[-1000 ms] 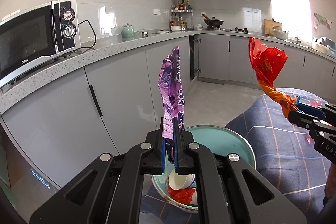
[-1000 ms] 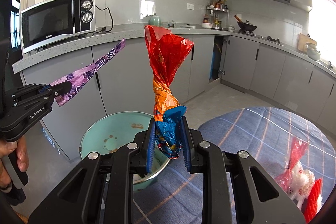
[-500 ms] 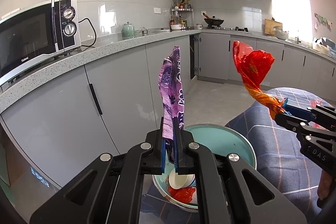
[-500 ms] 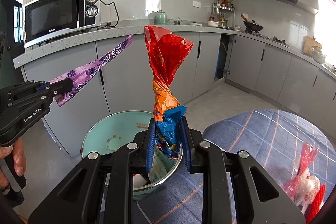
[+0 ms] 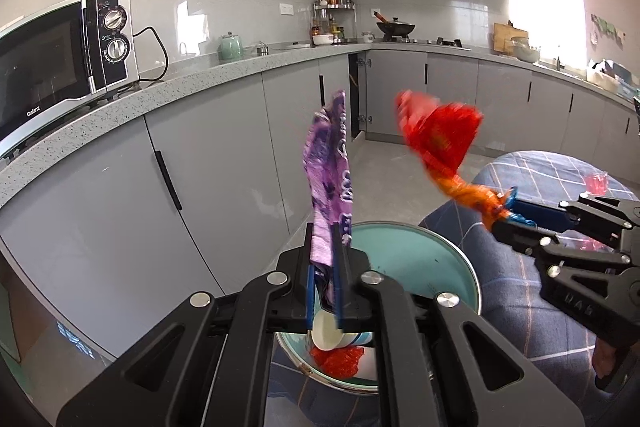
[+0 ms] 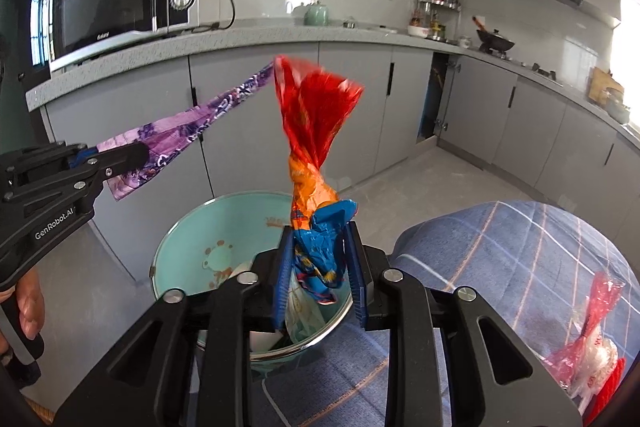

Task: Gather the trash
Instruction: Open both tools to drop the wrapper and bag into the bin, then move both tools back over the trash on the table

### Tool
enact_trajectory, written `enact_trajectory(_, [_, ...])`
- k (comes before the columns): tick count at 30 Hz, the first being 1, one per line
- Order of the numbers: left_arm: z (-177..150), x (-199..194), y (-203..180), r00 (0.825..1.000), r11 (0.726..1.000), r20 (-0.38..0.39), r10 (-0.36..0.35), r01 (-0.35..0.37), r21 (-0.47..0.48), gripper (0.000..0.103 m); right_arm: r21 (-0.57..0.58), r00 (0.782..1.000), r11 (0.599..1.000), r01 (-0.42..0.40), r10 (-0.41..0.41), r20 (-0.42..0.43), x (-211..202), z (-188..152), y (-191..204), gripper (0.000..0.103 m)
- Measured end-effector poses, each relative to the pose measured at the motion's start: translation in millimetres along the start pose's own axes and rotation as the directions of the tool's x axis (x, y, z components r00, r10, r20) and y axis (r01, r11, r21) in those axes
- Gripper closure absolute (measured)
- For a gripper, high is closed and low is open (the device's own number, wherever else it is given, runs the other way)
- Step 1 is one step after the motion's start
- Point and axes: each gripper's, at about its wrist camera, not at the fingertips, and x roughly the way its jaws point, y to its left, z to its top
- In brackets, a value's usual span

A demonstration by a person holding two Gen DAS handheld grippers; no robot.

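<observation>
My left gripper [image 5: 325, 239] holds a long purple wrapper [image 5: 328, 163] upright between its blue pads, above a teal basin [image 5: 420, 251]. Its jaws are opening, and the wrapper still stands between them. My right gripper [image 6: 319, 231] grips the crumpled blue end of a red and orange wrapper [image 6: 316, 115] over the teal basin [image 6: 192, 251]. These jaws are opening too, with the wrapper still upright between them. The left wrist view shows the right gripper [image 5: 508, 217] at the right. A paper cup [image 5: 328, 337] and red trash [image 5: 340, 363] lie in the basin.
A blue plaid cloth [image 6: 500, 267] covers the table right of the basin. On it lies a clear bag with red trash [image 6: 592, 339]. A microwave [image 5: 52, 63] sits on the grey counter above the cabinets behind. A hand [image 6: 28, 303] holds the left gripper's handle.
The right gripper has carried the red wrapper leftward, closer to the purple wrapper and over the basin. Both pairs of pads stand slightly wider apart. The left gripper has hardly moved.
</observation>
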Motion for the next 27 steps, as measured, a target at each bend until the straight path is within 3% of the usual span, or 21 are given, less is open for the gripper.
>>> enact_trajectory(2, [-1.7, 2.6, -2.7, 1.0, 1.0, -0.013, -0.004, 0.004, 0.011, 0.086, -0.002, 1.0, 1.0, 0.002, -0.002, -0.004, 3.1, -2.9, 1.1, 0.067])
enact_trajectory(5, [-3.7, 4.0, -2.1, 1.0, 1.0, -0.016, 0.002, -0.002, 0.006, 0.061, 0.011, 1.0, 1.0, 0.004, -0.004, -0.015, 6.8, -8.5, -1.0, 0.063])
enact_trajectory(6, [-3.8, 3.5, -2.1, 1.0, 1.0, -0.013, 0.004, -0.004, 0.005, 0.058, 0.016, 1.0, 1.0, 0.003, -0.003, -0.015, 7.0, -10.4, -1.9, 0.061])
enact_trajectory(27, [-10.5, -3.8, -30.7, 1.0, 0.998, -0.006, -0.013, 0.014, 0.057, 0.05, 0.08, 0.998, 0.996, 0.049, -0.051, 0.023, -28.7, -28.3, -24.8, 0.051])
